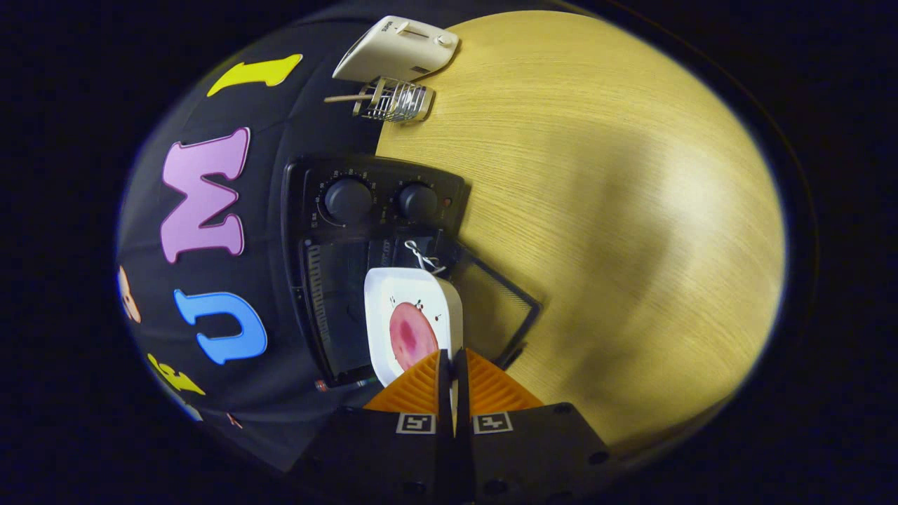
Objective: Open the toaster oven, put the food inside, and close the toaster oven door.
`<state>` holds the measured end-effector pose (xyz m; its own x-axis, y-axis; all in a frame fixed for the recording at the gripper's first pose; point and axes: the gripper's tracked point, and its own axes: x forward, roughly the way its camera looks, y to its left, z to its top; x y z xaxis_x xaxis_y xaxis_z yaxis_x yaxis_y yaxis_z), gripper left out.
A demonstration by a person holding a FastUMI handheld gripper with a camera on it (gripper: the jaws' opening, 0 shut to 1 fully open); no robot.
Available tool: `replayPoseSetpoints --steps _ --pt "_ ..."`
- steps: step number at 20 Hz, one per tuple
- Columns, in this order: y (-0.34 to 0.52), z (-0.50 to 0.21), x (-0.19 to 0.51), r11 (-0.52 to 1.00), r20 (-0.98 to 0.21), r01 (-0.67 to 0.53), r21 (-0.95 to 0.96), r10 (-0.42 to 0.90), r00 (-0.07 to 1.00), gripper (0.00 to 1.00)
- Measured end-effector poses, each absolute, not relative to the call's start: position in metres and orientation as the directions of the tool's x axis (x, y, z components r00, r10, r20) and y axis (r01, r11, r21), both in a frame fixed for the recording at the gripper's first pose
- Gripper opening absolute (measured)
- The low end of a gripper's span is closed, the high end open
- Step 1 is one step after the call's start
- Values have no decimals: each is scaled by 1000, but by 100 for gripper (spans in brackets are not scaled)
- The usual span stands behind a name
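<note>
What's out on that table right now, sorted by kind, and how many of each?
Ovens: 1, the black toaster oven, door open.
Plates: 1, the white plate with pink food, its edge pinched in the gripper at the oven mouth.
White appliances: 1, the white toaster.
Wire racks: 1, the wire rack.
Total: 4, food not counted separately.

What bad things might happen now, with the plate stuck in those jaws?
1. The gripper pinches only the rim of the white plate, so the plate might tilt and the pink food could slide off.
2. The plate is right at the toaster oven opening, above the open door, so it may bump the frame.
</note>
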<state>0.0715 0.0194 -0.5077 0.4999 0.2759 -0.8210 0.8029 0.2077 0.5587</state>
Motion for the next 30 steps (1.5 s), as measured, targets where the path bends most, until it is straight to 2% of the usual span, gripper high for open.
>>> replayPoseSetpoints --steps 9,14,21,23,26,27,30 --pt "63 -542 152 -25 -845 849 528 88 528 5" --pt "81 -553 189 -97 -848 847 523 42 529 5" --pt "79 -560 193 -49 -855 854 517 22 519 8" --pt "77 -557 192 -46 -853 853 520 21 521 11" --pt "81 -556 188 -29 -852 853 520 42 521 23" --pt "85 -550 185 -17 -849 851 525 56 525 23" --pt "84 -527 169 112 -839 831 544 69 540 23"
